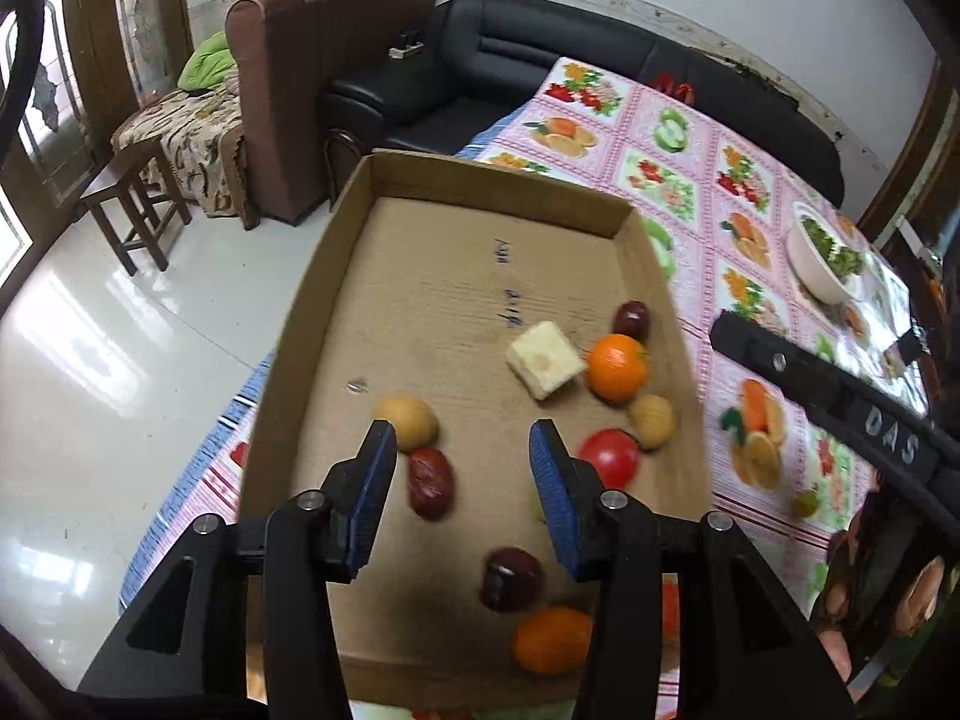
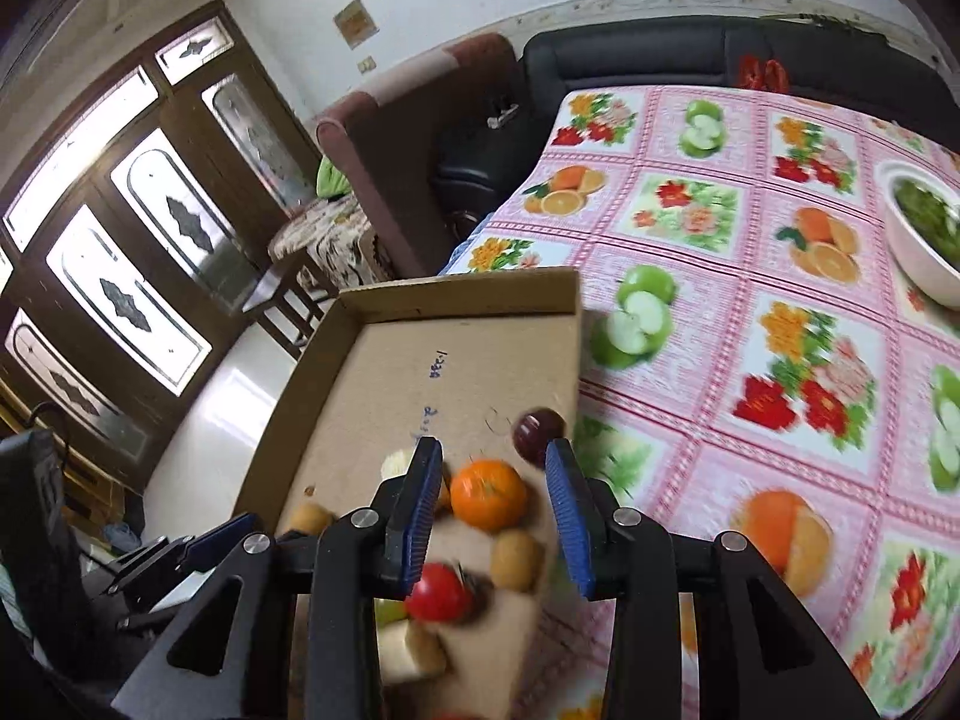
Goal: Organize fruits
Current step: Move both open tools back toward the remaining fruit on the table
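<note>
I see a shallow cardboard box (image 1: 456, 192) sitting on the bench (image 1: 708, 180), which is covered with a fruit-print cloth. Inside the box lie two oranges, one near the right wall (image 1: 617, 367) and one at the near edge (image 1: 552, 639). I count one tomato (image 1: 609, 457), one pale cube of cake (image 1: 545, 359), one red date (image 1: 431, 483), two dark plums (image 1: 632, 320) (image 1: 512, 579) and two tan nuts (image 1: 410, 420) (image 1: 651, 420).

My left gripper (image 1: 462, 468) hangs over the near half of the box, its jaws spread, nothing between them; the date lies just below the gap.

My right gripper (image 2: 495, 501) is also spread and empty, above the far orange (image 2: 488, 495) and tomato (image 2: 438, 591).

A white bowl (image 1: 819, 267) of greens stands well apart on the bench.
</note>
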Demonstrator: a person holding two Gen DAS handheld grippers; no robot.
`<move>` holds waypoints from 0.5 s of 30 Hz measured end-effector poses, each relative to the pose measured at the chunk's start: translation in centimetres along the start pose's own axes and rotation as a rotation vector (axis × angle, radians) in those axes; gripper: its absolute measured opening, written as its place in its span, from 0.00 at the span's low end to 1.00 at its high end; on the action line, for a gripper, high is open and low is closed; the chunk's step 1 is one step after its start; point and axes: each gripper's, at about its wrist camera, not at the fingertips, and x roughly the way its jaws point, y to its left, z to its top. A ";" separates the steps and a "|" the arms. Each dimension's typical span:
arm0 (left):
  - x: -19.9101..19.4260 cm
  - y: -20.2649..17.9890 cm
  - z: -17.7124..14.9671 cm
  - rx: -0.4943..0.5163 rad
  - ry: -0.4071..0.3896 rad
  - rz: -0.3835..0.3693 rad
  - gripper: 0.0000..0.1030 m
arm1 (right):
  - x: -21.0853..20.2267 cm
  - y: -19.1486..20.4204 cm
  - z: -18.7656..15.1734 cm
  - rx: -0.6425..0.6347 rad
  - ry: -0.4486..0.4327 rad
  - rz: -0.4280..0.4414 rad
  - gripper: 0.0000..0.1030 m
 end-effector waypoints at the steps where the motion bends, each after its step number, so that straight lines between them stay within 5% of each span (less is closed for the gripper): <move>1: -0.2 -0.3 -0.2 0.002 -0.002 -0.010 0.43 | -0.5 -0.3 -0.3 0.006 -0.005 -0.001 0.37; 15: -2.8 -5.6 -2.2 0.069 -0.004 -0.115 0.43 | -8.0 -6.1 -5.5 0.108 -0.059 -0.038 0.37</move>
